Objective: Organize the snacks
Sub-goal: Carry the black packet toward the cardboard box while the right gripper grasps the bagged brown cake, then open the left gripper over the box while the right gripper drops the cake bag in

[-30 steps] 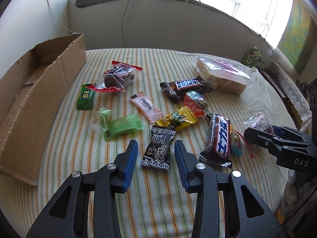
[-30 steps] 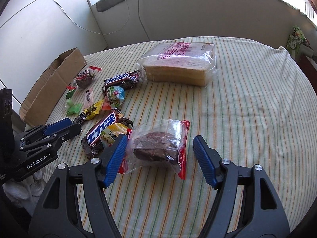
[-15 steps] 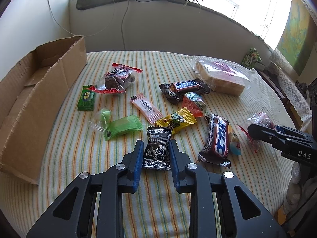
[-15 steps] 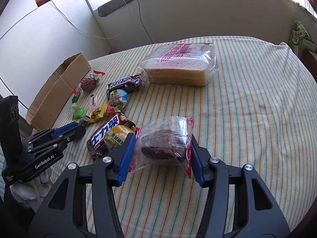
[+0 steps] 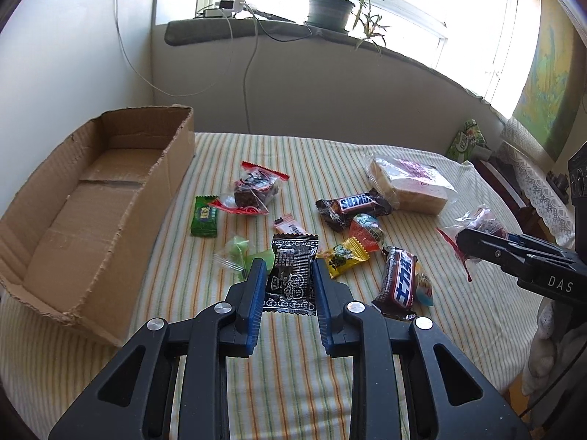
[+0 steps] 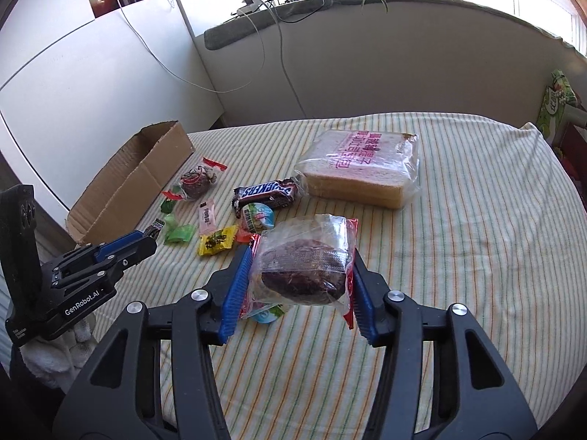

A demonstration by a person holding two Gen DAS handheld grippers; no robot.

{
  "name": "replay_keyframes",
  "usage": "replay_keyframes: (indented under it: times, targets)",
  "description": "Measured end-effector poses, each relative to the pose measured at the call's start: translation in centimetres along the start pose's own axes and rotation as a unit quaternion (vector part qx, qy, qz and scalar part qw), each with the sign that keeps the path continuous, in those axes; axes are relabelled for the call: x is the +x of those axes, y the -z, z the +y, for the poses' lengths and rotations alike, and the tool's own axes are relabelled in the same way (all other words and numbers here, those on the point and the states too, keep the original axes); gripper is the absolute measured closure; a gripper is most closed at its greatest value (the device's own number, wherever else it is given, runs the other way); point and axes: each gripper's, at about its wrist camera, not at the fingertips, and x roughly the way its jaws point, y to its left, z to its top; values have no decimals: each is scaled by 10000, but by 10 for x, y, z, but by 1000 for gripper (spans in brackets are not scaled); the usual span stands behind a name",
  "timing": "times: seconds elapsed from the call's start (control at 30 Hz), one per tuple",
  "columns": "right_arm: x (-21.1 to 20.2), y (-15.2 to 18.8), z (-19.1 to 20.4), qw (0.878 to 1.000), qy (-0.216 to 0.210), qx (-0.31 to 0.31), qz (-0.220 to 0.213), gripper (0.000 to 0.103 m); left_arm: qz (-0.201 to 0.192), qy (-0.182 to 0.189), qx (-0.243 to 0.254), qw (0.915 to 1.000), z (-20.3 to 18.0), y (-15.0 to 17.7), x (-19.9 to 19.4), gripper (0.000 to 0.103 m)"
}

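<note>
Left wrist view: the left gripper (image 5: 288, 286) has its two blue pads pressed on the sides of a black snack packet (image 5: 291, 277) printed in white, jaws drawn in narrow around it. The jaws have just been closing on this packet, and it now hangs between them above the striped tablecloth (image 5: 293, 359). To the left stands an open cardboard box (image 5: 91, 198), nothing visible inside it. Past the packet, loose snacks lie scattered on the cloth: a green candy (image 5: 204, 217), a clear-wrapped dark cake (image 5: 253, 192) with red edges, a pale green sweet (image 5: 238, 253), a pink sachet (image 5: 288, 224), a yellow candy (image 5: 343, 256), a Snickers bar (image 5: 352, 205), a round jelly cup (image 5: 365, 229), a brown chocolate bar (image 5: 400, 282) with Chinese lettering, and a bagged loaf of sliced bread (image 5: 407, 185) farthest back. At the right edge the right gripper (image 5: 466, 238) shows from the side, a clear bag with something dark in its jaws. A potted plant (image 5: 332, 7) sits on the windowsill.

Right wrist view: the right gripper (image 6: 299, 278) clamps a clear bag with a dark cake (image 6: 304, 260) inside, red seams at the bag's edges, both blue pads against its sides at a middling width. These jaws too have just been closing, and the bag is clear of the tablecloth (image 6: 458, 220). Beyond it lie the bread (image 6: 361, 168), the Snickers bar (image 6: 266, 192), the jelly cup (image 6: 256, 216) and the yellow candy (image 6: 216, 240). The cardboard box (image 6: 135, 179) lies far left, and the left gripper (image 6: 146, 236) reaches in from the left edge with the black packet's end just showing at its tip.
</note>
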Motion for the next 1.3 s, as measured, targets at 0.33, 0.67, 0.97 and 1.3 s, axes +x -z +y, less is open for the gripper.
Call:
replay_keyframes:
  times: [0.33, 0.67, 0.97, 1.3]
  targets:
    - [17, -30, 64, 9977, -322, -590, -63, 50, -459, -447, -294, 9975, 47, -12, -34, 79]
    - [50, -62, 148, 9890, -781, -1250, -107, 50, -687, -971, -694, 9905, 105, -16, -53, 79]
    - [85, -76, 208, 9801, -1026, -1702, 11, 50, -671, -1179, -929, 9864, 139, -11, -52, 79]
    - [124, -76, 242, 9754, -1074, -1904, 300, 50, -580, -1265, -1066, 9845, 157, -6, -49, 79]
